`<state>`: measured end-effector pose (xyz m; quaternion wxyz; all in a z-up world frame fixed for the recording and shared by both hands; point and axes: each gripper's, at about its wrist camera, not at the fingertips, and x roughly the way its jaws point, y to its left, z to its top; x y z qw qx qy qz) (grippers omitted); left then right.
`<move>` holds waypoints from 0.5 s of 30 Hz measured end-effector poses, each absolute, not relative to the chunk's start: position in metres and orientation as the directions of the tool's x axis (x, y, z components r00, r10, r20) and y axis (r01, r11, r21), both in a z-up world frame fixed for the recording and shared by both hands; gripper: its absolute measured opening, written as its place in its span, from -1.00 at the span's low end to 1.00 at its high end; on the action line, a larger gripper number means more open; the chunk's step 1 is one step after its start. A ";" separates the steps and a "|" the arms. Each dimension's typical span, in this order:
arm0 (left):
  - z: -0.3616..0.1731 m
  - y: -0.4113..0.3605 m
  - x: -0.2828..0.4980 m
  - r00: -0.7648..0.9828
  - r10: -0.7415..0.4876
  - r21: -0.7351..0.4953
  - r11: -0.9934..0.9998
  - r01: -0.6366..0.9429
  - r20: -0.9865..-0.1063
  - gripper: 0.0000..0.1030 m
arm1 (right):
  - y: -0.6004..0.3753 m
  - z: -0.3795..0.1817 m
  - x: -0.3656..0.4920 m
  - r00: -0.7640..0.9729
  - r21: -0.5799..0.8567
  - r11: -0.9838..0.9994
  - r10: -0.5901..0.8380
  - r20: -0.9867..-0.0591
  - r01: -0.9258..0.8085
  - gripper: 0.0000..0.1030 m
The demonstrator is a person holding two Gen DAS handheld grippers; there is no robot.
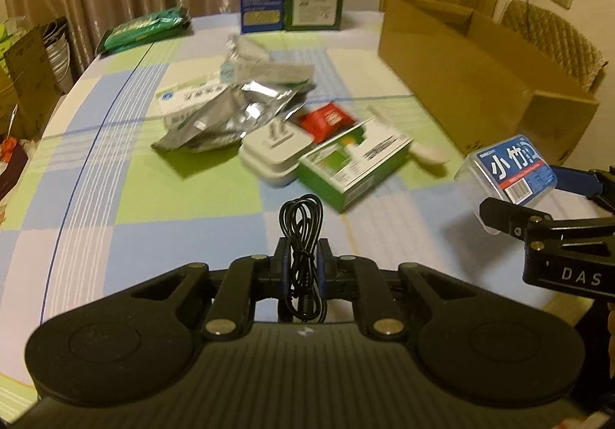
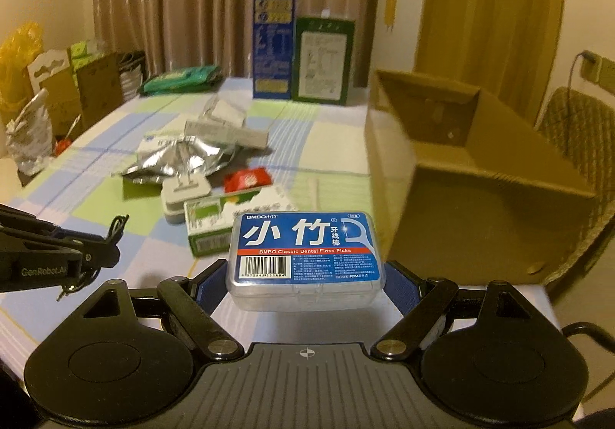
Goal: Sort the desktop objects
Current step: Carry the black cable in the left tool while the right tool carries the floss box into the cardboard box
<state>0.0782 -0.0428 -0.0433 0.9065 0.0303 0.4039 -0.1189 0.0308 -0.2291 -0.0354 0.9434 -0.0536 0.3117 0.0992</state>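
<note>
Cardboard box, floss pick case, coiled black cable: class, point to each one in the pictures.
cardboard box (image 2: 388,160): right wrist view, its near side wall.
floss pick case (image 2: 305,250): right wrist view, middle of its blue label.
coiled black cable (image 1: 301,221): left wrist view, its loop above the left gripper's fingers.

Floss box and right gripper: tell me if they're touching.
Touching. The right wrist view shows the gripper pads pressed against both sides of the floss box, lifted off the table.

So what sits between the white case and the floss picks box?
In the left wrist view, the green-and-white carton lies between the white case and the floss picks box.
</note>
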 end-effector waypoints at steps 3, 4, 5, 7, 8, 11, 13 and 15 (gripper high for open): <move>-0.030 -0.057 0.078 0.652 -0.214 -0.038 0.961 0.274 -0.727 -0.81 | -0.240 -0.020 0.026 0.808 -0.036 0.980 0.142 -0.573 -0.197 0.60; -0.024 -0.063 0.079 0.654 -0.225 -0.038 0.957 0.287 -0.722 -0.81 | -0.245 -0.014 0.025 0.816 -0.035 0.982 0.135 -0.563 -0.187 0.60; -0.020 -0.068 0.079 0.656 -0.234 -0.039 0.954 0.297 -0.717 -0.81 | -0.251 -0.009 0.025 0.823 -0.036 0.984 0.127 -0.553 -0.176 0.60; -0.011 -0.080 0.082 0.662 -0.255 -0.042 0.947 0.319 -0.705 -0.81 | -0.263 0.002 0.026 0.839 -0.036 0.988 0.108 -0.533 -0.150 0.60; -0.006 -0.086 0.083 0.663 -0.268 -0.047 0.942 0.331 -0.699 -0.81 | -0.270 0.008 0.028 0.847 -0.035 0.990 0.097 -0.523 -0.135 0.60; 0.008 -0.108 0.092 0.667 -0.305 -0.058 0.929 0.366 -0.679 -0.81 | -0.292 0.022 0.038 0.865 -0.033 0.994 0.071 -0.497 -0.100 0.60; 0.018 -0.124 0.100 0.668 -0.333 -0.068 0.918 0.390 -0.666 -0.81 | -0.306 0.031 0.045 0.878 -0.038 0.997 0.046 -0.477 -0.073 0.60; 0.027 -0.140 0.108 0.670 -0.358 -0.073 0.907 0.414 -0.651 -0.81 | -0.321 0.038 0.055 0.887 -0.038 0.998 0.025 -0.461 -0.048 0.60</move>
